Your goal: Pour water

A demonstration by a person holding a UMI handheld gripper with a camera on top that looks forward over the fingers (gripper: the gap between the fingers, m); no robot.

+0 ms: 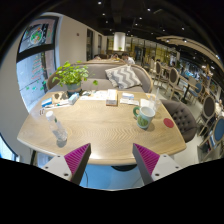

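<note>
- Claw (pixel 112 160) is released: the two pink-padded fingers (pixel 76 158) stand wide apart with nothing between them.
- It hangs above the near edge of a round wooden counter (pixel 100 125), clear of everything on it.
- Plastic water bottle (pixel 58 130) stands upright on the counter, ahead of the left finger and just beyond it. Clear body; cap colour hard to tell.
- Green cup (pixel 145 116) sits on the right side of the counter, ahead of the right finger, with something white sticking up out of its top; can't tell what it is.
- Bottle and cup are well apart, bare wood between them.
- Small round red thing (pixel 168 123) lies flat on the counter just right of the cup, near the rim.
- Far side of the counter: leafy potted plant (pixel 70 75) at the back left, a few books or papers (pixel 62 99) in front of it, a white box-like item (pixel 111 97) near the middle, more flat items (pixel 129 99) to its right.
- Beyond the counter: a sofa with a zigzag-pattern cushion (pixel 125 76).
- Chairs (pixel 187 112) stand at the right of the counter.
- Left wall carries a framed poster (pixel 36 38); a white hanging lamp (pixel 119 41) shows over the far side.
</note>
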